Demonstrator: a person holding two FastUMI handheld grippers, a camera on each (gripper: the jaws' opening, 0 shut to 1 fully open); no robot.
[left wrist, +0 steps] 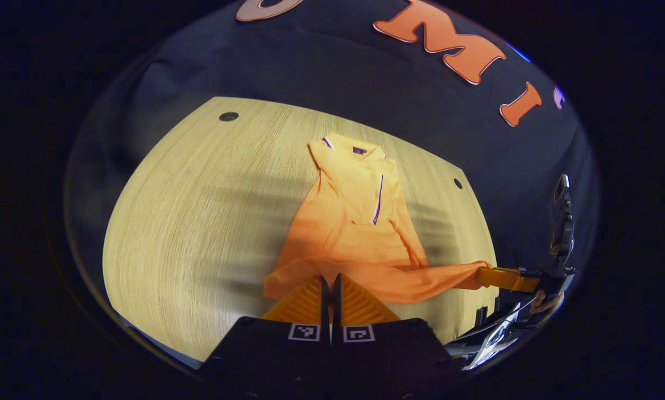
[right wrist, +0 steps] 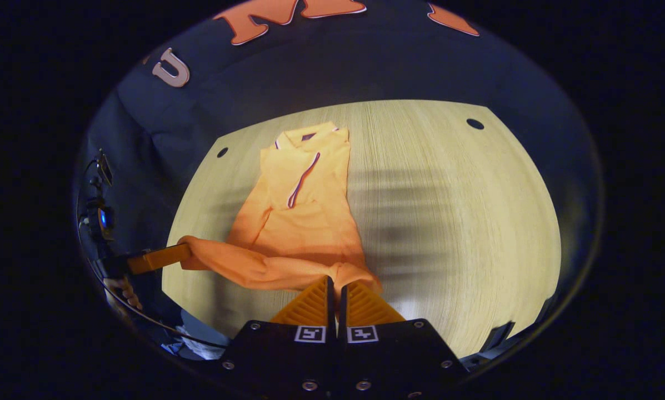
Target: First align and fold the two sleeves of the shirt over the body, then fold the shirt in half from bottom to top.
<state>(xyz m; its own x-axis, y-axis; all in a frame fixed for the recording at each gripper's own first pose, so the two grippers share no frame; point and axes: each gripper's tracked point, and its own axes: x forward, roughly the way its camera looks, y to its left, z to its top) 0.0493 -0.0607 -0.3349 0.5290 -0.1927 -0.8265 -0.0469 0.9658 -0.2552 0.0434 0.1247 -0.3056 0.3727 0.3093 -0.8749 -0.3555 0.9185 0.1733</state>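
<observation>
1. Shirt [left wrist: 360, 222] lies on tabletop [left wrist: 199, 211], collar far, sleeves already folded in; bottom hem lifted.
2. Left gripper [left wrist: 330, 283] fingers pinched on one hem corner, right gripper [right wrist: 335, 286] fingers pinched on the other.
3. Risk: uneven carry skews the fold.
4. Risk: thin pinch slips and the hem drops short.
5. Risk: dragging shifts the folded sleeves.

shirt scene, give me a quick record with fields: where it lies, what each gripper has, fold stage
shirt: orange polo, collar at the far end, lying on the wooden table
sleeves: appear folded over the body
bottom hem: lifted off the table, stretched between the two grippers
left gripper: shut on one hem corner
right gripper: shut on the other hem corner
stage: bottom-to-top fold begun, not finished
</observation>
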